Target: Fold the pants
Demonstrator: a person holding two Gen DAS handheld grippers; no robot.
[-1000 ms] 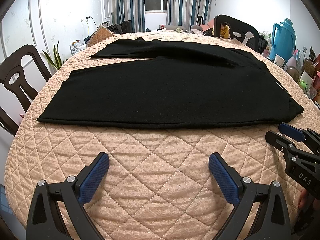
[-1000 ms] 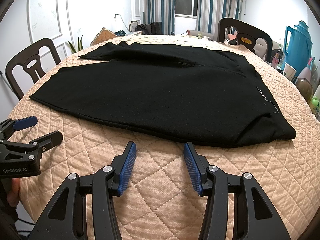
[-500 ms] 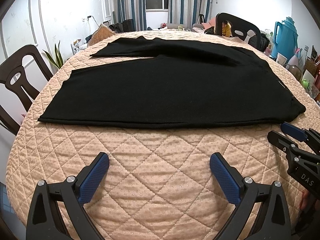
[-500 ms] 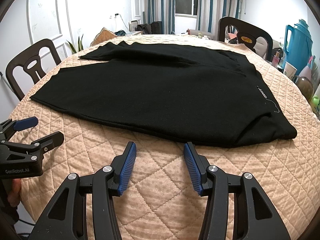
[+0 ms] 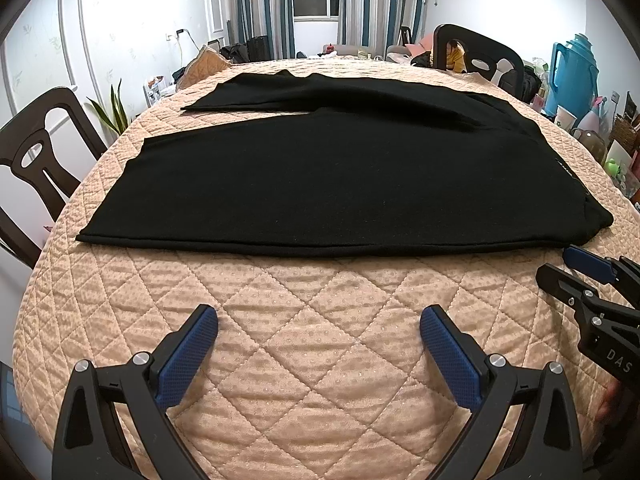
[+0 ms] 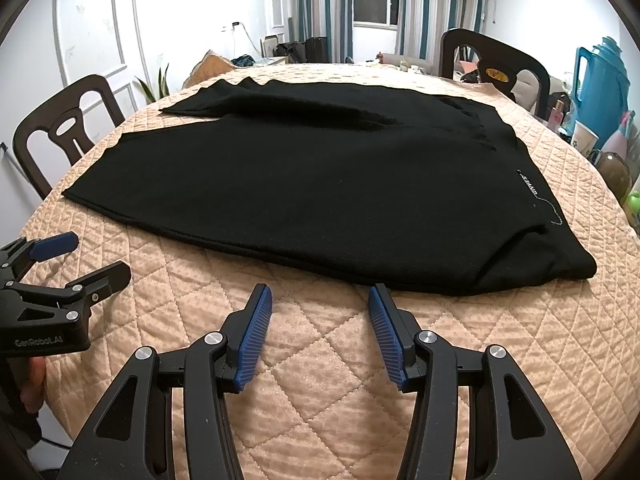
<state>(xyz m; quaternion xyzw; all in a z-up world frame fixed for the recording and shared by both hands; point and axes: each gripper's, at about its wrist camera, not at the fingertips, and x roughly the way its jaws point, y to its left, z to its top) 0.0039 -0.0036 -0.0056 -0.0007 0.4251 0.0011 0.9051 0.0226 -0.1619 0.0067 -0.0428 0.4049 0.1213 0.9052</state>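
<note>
Left gripper (image 5: 319, 322) held low over quilted table cover (image 5: 320, 360), jaws wide apart, right gripper (image 6: 320, 304) alongside, jaws apart, black pants (image 6: 304, 196) spread flat just ahead, hem apparently untouched.

One pants (image 5: 340, 184); two tongs (image 5: 319, 344) (image 6: 320, 328); two chairs (image 6: 66, 128) (image 6: 496, 64); one table (image 5: 320, 288).

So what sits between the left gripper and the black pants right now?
Only bare quilted table cover separates the open left gripper from the near edge of the black pants; the left wrist view shows this.
</note>
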